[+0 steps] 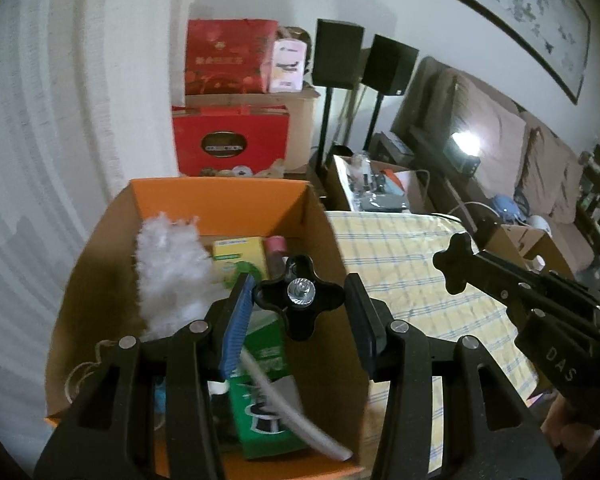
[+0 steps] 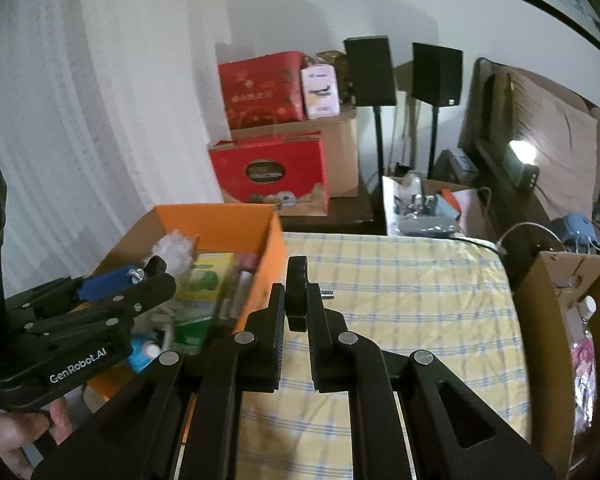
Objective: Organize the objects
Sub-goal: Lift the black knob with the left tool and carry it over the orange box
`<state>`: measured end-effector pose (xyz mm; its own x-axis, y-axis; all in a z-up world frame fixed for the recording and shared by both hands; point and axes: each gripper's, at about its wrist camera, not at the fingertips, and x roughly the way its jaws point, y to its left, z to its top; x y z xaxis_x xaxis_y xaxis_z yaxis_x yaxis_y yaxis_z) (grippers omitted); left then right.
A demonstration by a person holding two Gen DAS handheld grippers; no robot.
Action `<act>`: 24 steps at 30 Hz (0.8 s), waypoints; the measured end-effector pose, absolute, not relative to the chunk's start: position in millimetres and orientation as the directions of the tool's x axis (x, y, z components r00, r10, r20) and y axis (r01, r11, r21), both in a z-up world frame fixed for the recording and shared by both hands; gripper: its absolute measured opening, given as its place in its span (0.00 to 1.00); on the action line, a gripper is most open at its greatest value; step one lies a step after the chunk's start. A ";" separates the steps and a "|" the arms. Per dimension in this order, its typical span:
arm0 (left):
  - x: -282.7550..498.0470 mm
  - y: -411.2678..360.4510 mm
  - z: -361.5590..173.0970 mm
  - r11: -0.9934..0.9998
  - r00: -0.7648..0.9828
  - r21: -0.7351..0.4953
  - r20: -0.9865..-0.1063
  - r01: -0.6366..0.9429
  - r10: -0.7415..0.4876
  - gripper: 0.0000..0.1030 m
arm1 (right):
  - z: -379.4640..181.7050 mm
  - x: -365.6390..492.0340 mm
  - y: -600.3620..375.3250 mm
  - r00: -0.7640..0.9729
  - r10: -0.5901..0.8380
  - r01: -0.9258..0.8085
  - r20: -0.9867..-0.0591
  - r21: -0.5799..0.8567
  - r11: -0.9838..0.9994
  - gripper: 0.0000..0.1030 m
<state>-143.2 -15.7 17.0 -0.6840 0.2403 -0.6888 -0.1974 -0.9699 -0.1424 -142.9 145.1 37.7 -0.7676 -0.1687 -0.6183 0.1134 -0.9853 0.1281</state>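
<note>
Two black star knobs w/ screw studs: hard plastic, light, rigid, lobes give grip, so pinch across flat faces. Left tool (image 1: 300, 308) spread wide, one knob (image 1: 299, 300) between pads over orange box (image 1: 320, 240), contact unclear. Right tool (image 2: 296, 320) clamped on other knob (image 2: 297, 296) over bed (image 2: 400, 280).

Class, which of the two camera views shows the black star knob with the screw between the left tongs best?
The left wrist view: the knob faces the camera, with its four lobes and silver screw visible between the left tongs. The right wrist view shows it only small and edge-on.
</note>
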 end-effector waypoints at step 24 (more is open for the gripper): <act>-153.5 -111.2 -13.7 -0.990 -0.655 -0.129 -0.743 -0.064 0.139 0.42 | 1.1 -158.8 67.6 -0.665 -0.306 0.239 -0.681 0.194 -0.952 0.09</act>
